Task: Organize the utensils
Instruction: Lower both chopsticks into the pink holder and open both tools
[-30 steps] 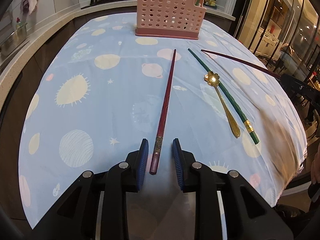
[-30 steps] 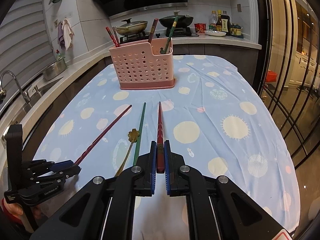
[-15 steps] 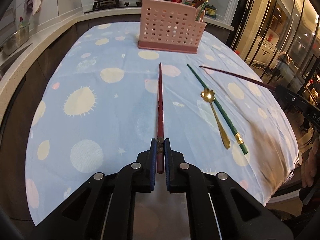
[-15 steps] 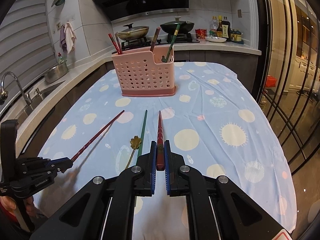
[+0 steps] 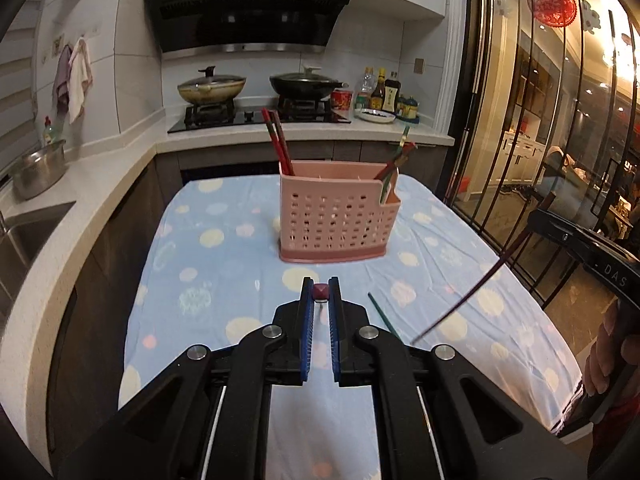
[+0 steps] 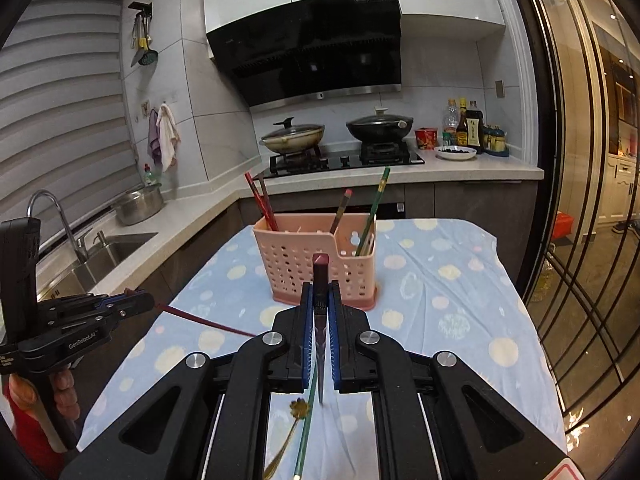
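My left gripper (image 5: 320, 300) is shut on a dark red chopstick (image 5: 320, 291), seen end-on, lifted above the table. It also shows in the right wrist view (image 6: 136, 304), its chopstick (image 6: 204, 322) slanting down. My right gripper (image 6: 320, 312) is shut on another dark red chopstick (image 6: 320, 276), tilted with its tip down. It also shows in the left wrist view (image 5: 560, 232), its chopstick (image 5: 472, 292) hanging down. A pink perforated utensil basket (image 5: 336, 220) (image 6: 316, 264) stands ahead, holding several chopsticks. A green chopstick (image 6: 306, 432) and a gold spoon (image 6: 296, 416) lie on the cloth.
The table has a blue spotted cloth (image 5: 224, 264). Behind it runs a counter with a stove and two pans (image 5: 212, 88). A sink (image 6: 108, 248) is at the left. A glass partition (image 5: 560, 120) runs along the right.
Both grippers have lifted their chopsticks off the table and tilted up, so the chopsticks now hang tip-down. The basket looks closer and level.
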The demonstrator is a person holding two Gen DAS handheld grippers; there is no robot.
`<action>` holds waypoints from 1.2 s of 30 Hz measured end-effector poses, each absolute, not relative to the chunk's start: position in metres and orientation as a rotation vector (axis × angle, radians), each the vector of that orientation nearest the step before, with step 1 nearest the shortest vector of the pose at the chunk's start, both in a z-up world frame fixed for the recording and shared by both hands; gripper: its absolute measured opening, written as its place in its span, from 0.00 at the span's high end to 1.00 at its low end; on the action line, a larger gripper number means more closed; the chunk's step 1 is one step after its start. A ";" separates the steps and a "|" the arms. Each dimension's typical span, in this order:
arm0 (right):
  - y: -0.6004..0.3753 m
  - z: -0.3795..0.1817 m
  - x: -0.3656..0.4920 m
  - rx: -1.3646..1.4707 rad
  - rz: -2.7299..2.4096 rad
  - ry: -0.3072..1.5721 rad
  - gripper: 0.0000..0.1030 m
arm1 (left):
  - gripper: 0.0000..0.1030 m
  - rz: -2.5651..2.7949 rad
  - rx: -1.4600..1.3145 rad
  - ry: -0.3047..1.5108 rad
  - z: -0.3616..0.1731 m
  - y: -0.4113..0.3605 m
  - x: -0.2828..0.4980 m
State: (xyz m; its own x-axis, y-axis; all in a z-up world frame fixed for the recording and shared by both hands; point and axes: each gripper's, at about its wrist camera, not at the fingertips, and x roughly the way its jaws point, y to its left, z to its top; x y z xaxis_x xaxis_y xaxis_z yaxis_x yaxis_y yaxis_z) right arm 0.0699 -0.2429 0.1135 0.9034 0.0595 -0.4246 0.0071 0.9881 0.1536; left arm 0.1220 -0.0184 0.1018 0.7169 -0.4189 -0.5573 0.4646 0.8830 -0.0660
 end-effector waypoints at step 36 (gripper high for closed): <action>-0.247 0.207 0.288 0.153 0.020 0.337 0.93 | 0.93 -0.476 0.072 0.377 0.224 -0.088 0.295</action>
State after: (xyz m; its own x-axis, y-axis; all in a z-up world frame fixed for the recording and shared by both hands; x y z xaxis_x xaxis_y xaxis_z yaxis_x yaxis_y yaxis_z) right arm 0.2880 -0.2470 0.2066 0.9436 0.0454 -0.3279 0.0055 0.9883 0.1527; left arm 0.2954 -0.0879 0.2243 0.8214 -0.4332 -0.3711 0.4597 0.8879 -0.0189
